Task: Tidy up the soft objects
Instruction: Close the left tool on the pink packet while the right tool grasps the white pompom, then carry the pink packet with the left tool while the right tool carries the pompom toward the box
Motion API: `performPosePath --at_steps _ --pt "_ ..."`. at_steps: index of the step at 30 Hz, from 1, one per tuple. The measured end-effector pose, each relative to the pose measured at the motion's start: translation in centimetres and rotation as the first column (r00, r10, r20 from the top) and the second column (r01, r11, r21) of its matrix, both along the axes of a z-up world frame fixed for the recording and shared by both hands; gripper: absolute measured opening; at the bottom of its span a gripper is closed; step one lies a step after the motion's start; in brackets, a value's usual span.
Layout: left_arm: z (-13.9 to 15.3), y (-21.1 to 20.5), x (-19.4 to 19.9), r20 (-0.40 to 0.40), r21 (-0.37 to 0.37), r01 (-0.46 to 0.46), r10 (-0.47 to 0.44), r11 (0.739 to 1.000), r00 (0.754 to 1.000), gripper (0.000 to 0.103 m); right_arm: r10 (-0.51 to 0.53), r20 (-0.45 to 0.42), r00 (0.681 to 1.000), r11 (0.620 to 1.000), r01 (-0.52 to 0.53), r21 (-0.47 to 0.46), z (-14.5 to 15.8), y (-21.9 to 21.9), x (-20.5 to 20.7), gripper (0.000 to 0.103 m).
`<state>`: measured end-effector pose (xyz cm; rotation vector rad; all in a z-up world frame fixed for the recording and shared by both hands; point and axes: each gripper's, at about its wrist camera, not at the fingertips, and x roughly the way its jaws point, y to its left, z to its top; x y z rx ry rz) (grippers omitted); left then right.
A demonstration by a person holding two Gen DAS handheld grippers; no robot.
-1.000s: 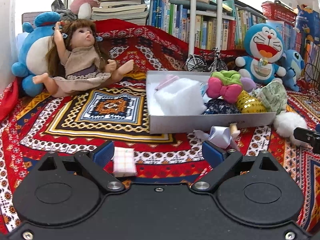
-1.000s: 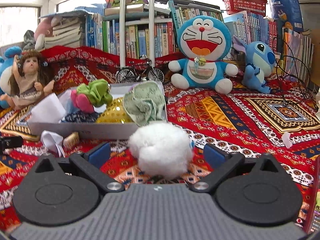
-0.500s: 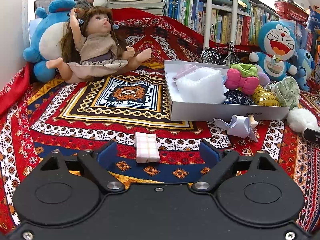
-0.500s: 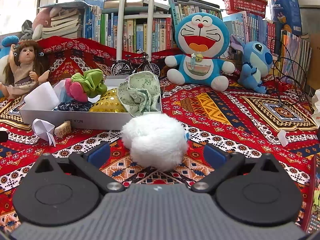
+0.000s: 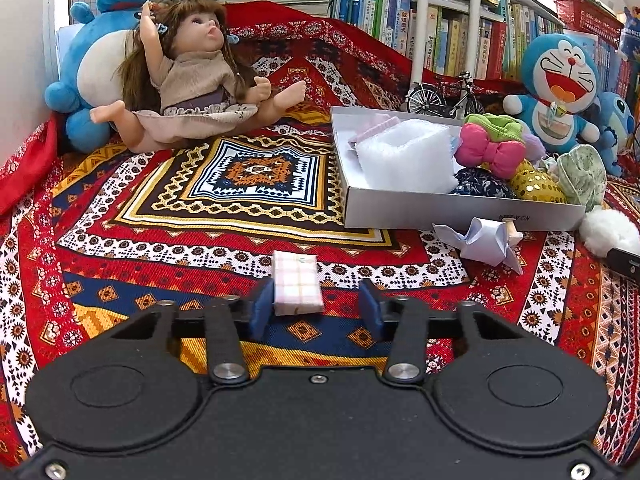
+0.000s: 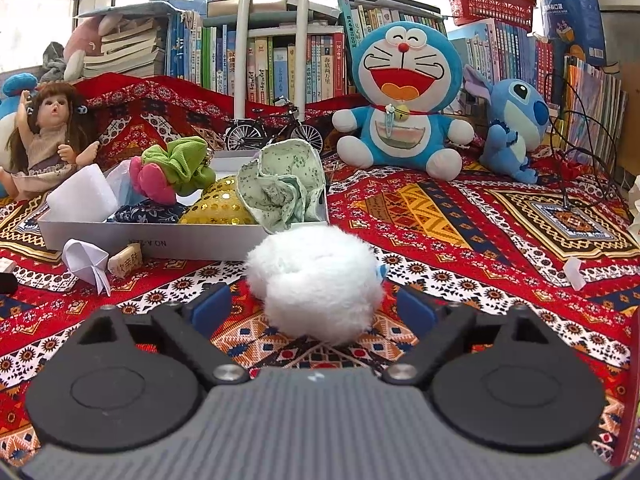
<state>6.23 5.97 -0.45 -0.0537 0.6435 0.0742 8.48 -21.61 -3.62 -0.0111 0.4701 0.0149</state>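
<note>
A small pink checked pack (image 5: 296, 284) lies on the patterned cloth between the jaws of my left gripper (image 5: 316, 308). The jaws are closing: the left pad is at the pack's side, while the right pad stands apart from it. A white fluffy ball (image 6: 316, 280) sits between the wide jaws of my right gripper (image 6: 314, 308), which are closing with neither pad touching it. Just behind the ball is a white box (image 6: 180, 240) holding a foam block (image 5: 404, 160), a pink bow (image 5: 490, 156), a green scrunchie (image 6: 180, 164), a gold sequin piece (image 6: 220, 208) and a green cloth (image 6: 284, 188).
A doll (image 5: 192, 84) and a blue plush (image 5: 88, 72) rest at the back left. A Doraemon plush (image 6: 404, 96), a Stitch plush (image 6: 512, 128), a model bicycle (image 6: 272, 132) and book rows stand behind. Folded white paper (image 5: 480, 240) and a wooden block (image 6: 126, 264) lie before the box.
The left jaws have narrowed a lot around the pink pack, which now sits nearer the middle between them. The right jaws have drawn in slightly around the white ball.
</note>
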Motion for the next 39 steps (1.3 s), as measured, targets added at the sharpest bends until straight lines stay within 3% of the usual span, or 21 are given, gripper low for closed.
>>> performPosePath --at_steps 4,13,21,39 --pt "0.1 0.0 -0.1 0.003 -0.001 0.002 -0.002 1.0 1.0 0.027 0.001 -0.006 1.0 1.0 -0.001 -0.002 -0.2 0.1 0.1 0.089" --pt "0.2 -0.1 -0.1 0.009 -0.011 0.004 -0.004 1.0 1.0 0.025 -0.001 -0.016 1.0 1.0 0.002 0.021 -0.3 -0.2 0.2 0.079" --pt "0.5 -0.4 -0.3 0.021 -0.013 0.016 -0.015 1.0 1.0 0.025 -0.033 -0.019 0.999 0.999 0.033 0.019 -0.4 -0.2 0.1 0.058" --pt "2.2 -0.8 0.4 0.053 -0.027 0.028 -0.027 0.999 0.998 0.025 -0.055 0.061 0.997 0.996 0.05 0.077 2.0 -1.0 -0.8 0.053"
